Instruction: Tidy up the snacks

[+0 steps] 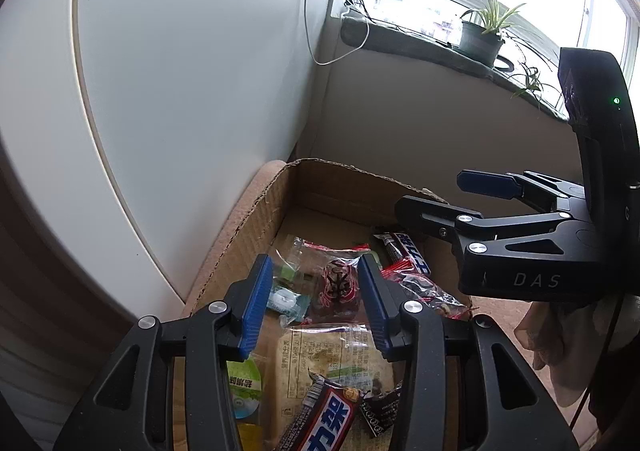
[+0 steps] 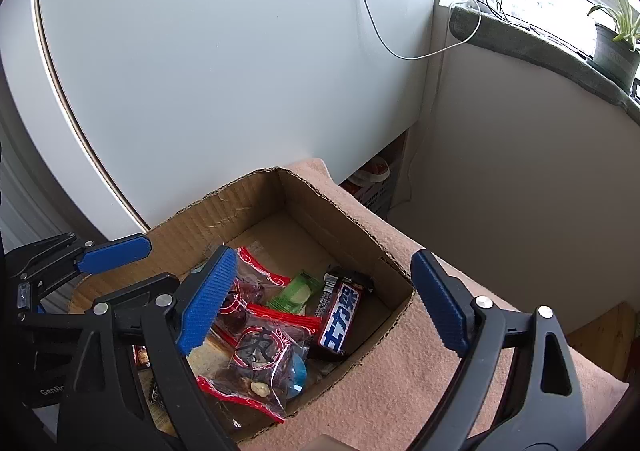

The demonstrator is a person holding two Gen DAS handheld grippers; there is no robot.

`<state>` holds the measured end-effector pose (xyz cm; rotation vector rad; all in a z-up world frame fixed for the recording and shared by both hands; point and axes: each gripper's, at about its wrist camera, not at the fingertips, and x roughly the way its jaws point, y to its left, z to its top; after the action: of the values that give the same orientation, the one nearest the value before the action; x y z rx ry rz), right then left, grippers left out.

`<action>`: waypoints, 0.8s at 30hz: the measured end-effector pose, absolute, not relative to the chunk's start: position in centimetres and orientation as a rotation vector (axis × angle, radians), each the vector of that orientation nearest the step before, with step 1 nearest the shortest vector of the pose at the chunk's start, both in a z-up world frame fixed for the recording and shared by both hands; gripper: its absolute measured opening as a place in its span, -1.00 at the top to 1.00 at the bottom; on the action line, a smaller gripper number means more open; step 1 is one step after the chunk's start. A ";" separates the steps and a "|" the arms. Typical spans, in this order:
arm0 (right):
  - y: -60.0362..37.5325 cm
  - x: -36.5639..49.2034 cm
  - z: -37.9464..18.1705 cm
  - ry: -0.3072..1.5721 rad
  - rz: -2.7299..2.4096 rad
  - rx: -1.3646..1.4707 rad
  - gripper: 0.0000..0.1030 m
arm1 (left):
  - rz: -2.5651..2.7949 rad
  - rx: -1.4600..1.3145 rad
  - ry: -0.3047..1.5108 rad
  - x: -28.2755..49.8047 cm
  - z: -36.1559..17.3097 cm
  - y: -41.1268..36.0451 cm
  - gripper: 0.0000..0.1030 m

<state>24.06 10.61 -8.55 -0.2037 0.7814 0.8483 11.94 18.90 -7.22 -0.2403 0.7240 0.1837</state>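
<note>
A cardboard box [image 1: 256,211] [image 2: 256,207] holds several wrapped snacks. In the left wrist view a clear red-edged packet [image 1: 338,283] lies between my fingers, a chocolate bar [image 1: 324,419] lies near the front, and another bar [image 1: 406,251] lies at the back. My left gripper [image 1: 316,307] is open and empty above the box. In the right wrist view a chocolate bar [image 2: 338,321], a green sweet [image 2: 294,293] and red-edged packets [image 2: 260,355] lie inside. My right gripper [image 2: 322,303] is open wide and empty over the box. Each gripper shows in the other's view: right [image 1: 436,197], left [image 2: 128,263].
The box sits on a pinkish cloth-covered surface [image 2: 400,379] against a white panel [image 2: 220,71]. A beige wall and a windowsill with potted plants [image 1: 482,35] stand behind. A white cable [image 2: 400,47] hangs from the sill. A crate [image 2: 374,191] sits below the panel.
</note>
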 end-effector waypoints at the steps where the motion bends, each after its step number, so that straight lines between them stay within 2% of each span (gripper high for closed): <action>1: 10.3 23.9 -8.4 0.779 0.846 -0.196 -0.77 | 0.185 -0.243 0.720 11.7 -7.1 18.9 0.16; 8: 8.1 22.0 -7.1 0.751 0.837 -0.159 -0.77 | 0.186 -0.246 0.691 10.1 -6.0 18.1 0.15; 10: 7.4 21.2 -6.7 0.741 0.837 -0.153 -0.77 | 0.186 -0.245 0.680 9.6 -5.7 17.7 0.12; 12: 6.8 20.2 -6.4 0.728 0.838 -0.156 -0.77 | 0.184 -0.245 0.669 9.0 -5.4 17.3 -0.03; 21: 3.0 16.1 -5.0 0.690 0.807 -0.116 -0.78 | 0.185 -0.229 0.623 5.7 -4.0 14.9 -0.07; 24: 1.6 15.2 -4.9 0.701 0.777 -0.090 -0.95 | 0.188 -0.233 0.601 4.5 -3.5 14.2 -0.18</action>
<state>15.17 1.61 -4.91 -0.0903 0.7005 0.7771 4.51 14.17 -3.46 -0.2335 0.6007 0.1881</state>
